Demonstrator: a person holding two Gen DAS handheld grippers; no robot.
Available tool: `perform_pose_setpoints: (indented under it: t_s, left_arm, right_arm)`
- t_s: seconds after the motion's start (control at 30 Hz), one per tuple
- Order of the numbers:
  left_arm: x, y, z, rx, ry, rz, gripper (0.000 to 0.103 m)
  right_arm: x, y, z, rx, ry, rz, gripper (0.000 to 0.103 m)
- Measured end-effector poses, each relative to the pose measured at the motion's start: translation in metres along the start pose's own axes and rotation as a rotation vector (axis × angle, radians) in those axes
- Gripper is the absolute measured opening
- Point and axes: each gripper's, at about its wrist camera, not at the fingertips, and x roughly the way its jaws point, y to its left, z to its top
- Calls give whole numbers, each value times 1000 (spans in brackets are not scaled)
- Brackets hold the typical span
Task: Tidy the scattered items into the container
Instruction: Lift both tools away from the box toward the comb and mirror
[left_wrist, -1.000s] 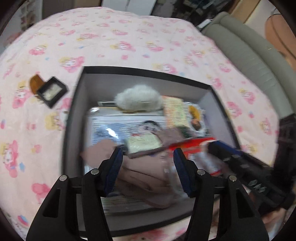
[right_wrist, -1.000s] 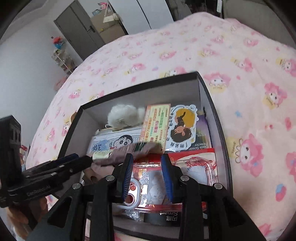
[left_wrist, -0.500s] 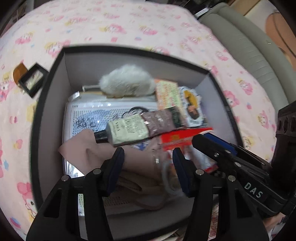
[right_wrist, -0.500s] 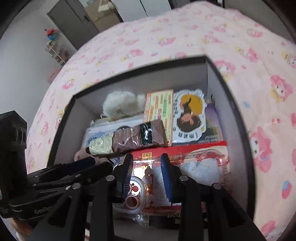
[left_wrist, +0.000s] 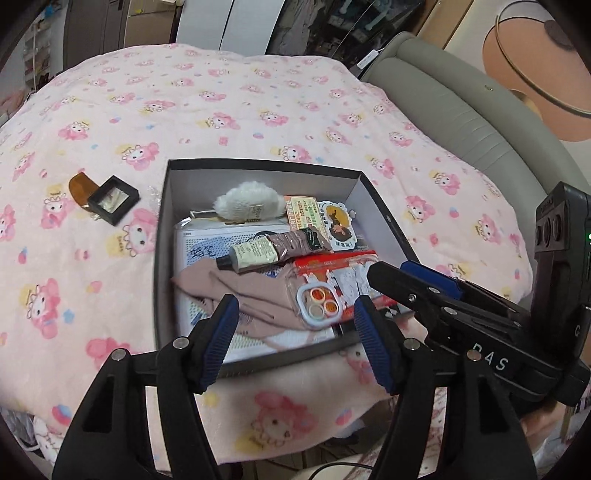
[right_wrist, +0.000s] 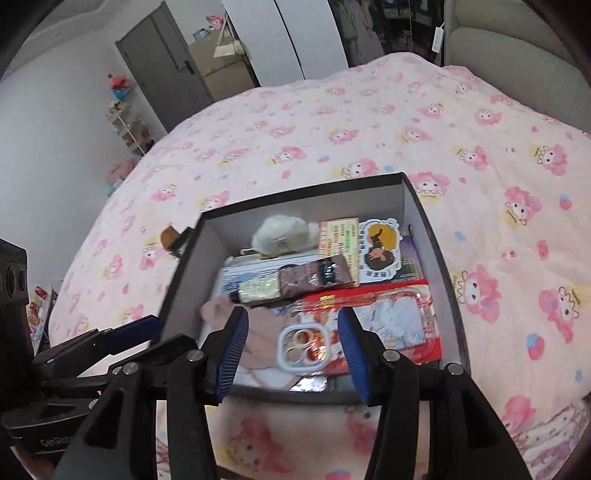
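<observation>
Left-wrist view: we hold our left gripper (left_wrist: 295, 339) above the near edge of a dark open box (left_wrist: 258, 166) that sits on a pink cartoon-print blanket (left_wrist: 221, 103); its blue-padded jaws have just been opening and stand wide apart with nothing between them. Inside the box we see a white fluffy pouch (left_wrist: 247, 203) at the far wall, a cream tube (left_wrist: 255, 254) lying across the middle, a brown sock (left_wrist: 306, 242) touching its end, a mauve cloth (left_wrist: 236, 291) at the near left, and a phone case (left_wrist: 317, 306) on a red packet (left_wrist: 336, 264) at the near right. A small black frame box (left_wrist: 112, 199) and an amber piece (left_wrist: 79, 186) beside it lie on the blanket left of the box, outside it. Our right gripper (right_wrist: 291, 350), seen from its own camera, hangs over the same near edge, jaws likewise just opened and apart, gripping nothing; the phone case (right_wrist: 303, 347) appears between its fingers but lies below in the box, as far as the blur lets us judge. A grey padded headboard (left_wrist: 461, 122) curves along the right side of the bed.
</observation>
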Motion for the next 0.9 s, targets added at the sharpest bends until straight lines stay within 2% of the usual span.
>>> perform_pose_setpoints:
  t_s: [0.4,0.9]
  left_arm:
    - [-32,20,-27,-10,-21,16,66]
    - [-46,63,-43,-78,-28,29,67]
  right_arm:
    - [-10,41,-20,-93,-4,8,47]
    - [9,82,-31,-169,41,45,47]
